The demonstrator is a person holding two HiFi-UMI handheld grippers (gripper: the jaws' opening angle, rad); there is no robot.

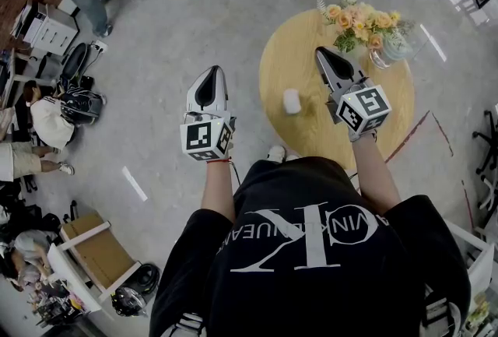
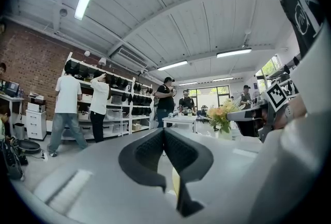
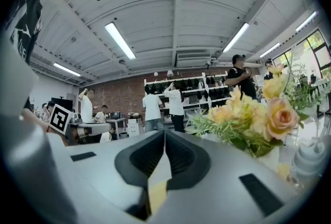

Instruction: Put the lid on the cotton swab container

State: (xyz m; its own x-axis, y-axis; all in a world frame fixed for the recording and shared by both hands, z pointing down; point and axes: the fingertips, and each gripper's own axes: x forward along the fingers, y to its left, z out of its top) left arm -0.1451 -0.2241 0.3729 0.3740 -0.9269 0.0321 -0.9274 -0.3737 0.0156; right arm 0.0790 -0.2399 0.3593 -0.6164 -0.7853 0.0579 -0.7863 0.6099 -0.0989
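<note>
A small white cylinder, the cotton swab container, stands on the round wooden table near its left edge. Whether its lid is on I cannot tell, and I see no separate lid. My left gripper hangs over the floor left of the table, shut and empty; its jaws meet with nothing between them. My right gripper is over the table, right of the container and close to the flowers, also shut and empty. Both grippers point level, away from the table top.
A glass vase of yellow and orange flowers stands at the table's far right, close in front of the right gripper. Grey floor surrounds the table. People stand by shelves and sit at the left.
</note>
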